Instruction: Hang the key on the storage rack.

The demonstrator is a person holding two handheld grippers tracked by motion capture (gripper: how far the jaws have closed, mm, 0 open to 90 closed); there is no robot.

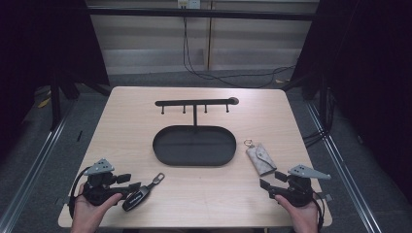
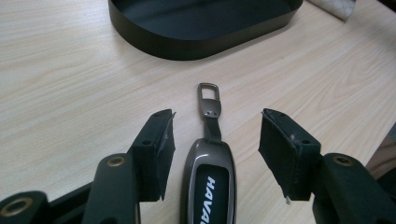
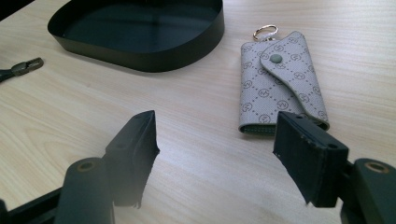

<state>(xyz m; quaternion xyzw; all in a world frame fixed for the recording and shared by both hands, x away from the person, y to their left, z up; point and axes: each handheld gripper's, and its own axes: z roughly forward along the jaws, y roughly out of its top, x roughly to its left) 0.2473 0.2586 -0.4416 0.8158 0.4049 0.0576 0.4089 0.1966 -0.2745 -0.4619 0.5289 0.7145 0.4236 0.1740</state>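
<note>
At six o'clock on the pale wooden table, your left gripper stands open astride the dark metallic car key fob with strap and buckle, pads clear of its sides. Judge the fob light, rigid and glossy, likely slippery; pinch its flat flanks, not the limp strap. At four o'clock, your right gripper is likewise open, empty, just short of the grey patterned fabric key pouch, which looks soft. The black oval tray lies at centre.
</note>
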